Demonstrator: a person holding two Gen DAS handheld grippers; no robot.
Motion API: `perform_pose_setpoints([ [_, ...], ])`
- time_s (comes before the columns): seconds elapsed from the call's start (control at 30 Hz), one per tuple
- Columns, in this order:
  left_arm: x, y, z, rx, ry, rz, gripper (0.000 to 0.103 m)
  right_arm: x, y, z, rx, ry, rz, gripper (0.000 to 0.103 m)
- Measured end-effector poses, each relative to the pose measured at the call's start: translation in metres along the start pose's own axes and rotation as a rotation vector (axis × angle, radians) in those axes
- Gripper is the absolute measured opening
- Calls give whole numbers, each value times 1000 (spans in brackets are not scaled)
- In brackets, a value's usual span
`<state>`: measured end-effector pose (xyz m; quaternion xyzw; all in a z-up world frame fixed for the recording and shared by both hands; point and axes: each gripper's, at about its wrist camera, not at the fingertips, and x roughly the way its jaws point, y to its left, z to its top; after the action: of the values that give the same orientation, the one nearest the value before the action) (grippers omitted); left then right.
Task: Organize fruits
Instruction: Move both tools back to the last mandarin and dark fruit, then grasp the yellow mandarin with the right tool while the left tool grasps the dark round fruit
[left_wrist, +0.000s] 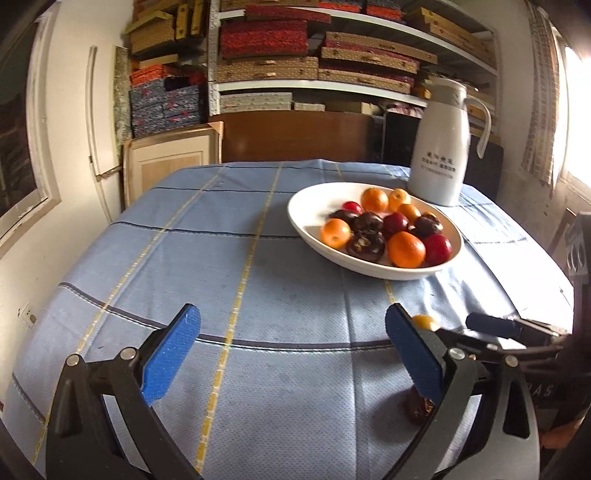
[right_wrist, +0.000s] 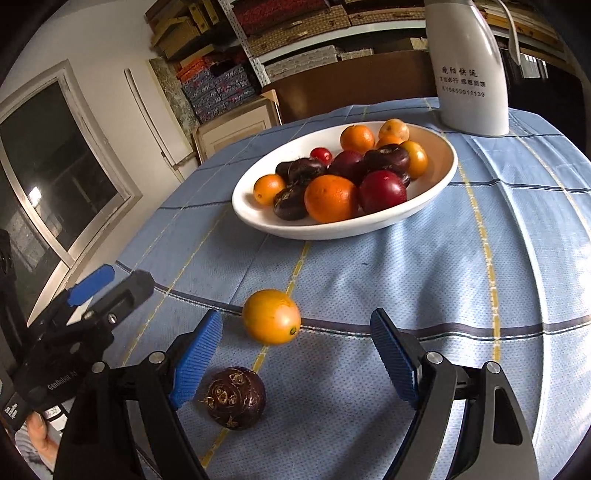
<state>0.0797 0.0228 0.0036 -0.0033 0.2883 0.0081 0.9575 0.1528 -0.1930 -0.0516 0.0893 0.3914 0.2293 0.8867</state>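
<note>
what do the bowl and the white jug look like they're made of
Bowl: probably glazed ceramic, smooth glossy white with soft highlights on a thick rim, though melamine is possible. Jug: matte white coated body with printed text, likely painted metal or plastic; the look leaves it open.

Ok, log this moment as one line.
left tongs: open, empty | right tongs: open, empty | loose on cloth: orange, chestnut | bowl: fruit-filled

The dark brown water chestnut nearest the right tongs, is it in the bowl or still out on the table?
Out. The water chestnut lies on the blue tablecloth, well short of the white bowl.
</note>
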Motion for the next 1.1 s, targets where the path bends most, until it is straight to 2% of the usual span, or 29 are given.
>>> perform_pose_setpoints([
  [0.17,1,6,2,-31,3,-20,98,8,9,0,-26,35,7,83],
  [0.3,1,2,1,-6,1,-10,98,14,18,-1,-59,54,6,81],
  [0.37,1,0,1,2,1,-7,98,17,21,-2,-72,69,3,73],
  [0.53,1,-1,1,4,3,-9,98,18,22,-1,-72,76,-6,64],
  [0.6,1,-1,1,6,5,-10,98,19,21,-1,-68,77,-8,56],
  [0.67,2,-2,1,10,8,-10,98,21,20,0,-62,79,-6,43],
  [0.73,2,-3,0,13,10,-10,98,21,17,1,-53,81,3,38],
  [1.0,4,-4,-1,20,19,-19,98,20,12,3,-35,71,24,37],
  [1.1,4,-6,-2,25,31,-54,98,11,2,4,-7,43,18,37],
])
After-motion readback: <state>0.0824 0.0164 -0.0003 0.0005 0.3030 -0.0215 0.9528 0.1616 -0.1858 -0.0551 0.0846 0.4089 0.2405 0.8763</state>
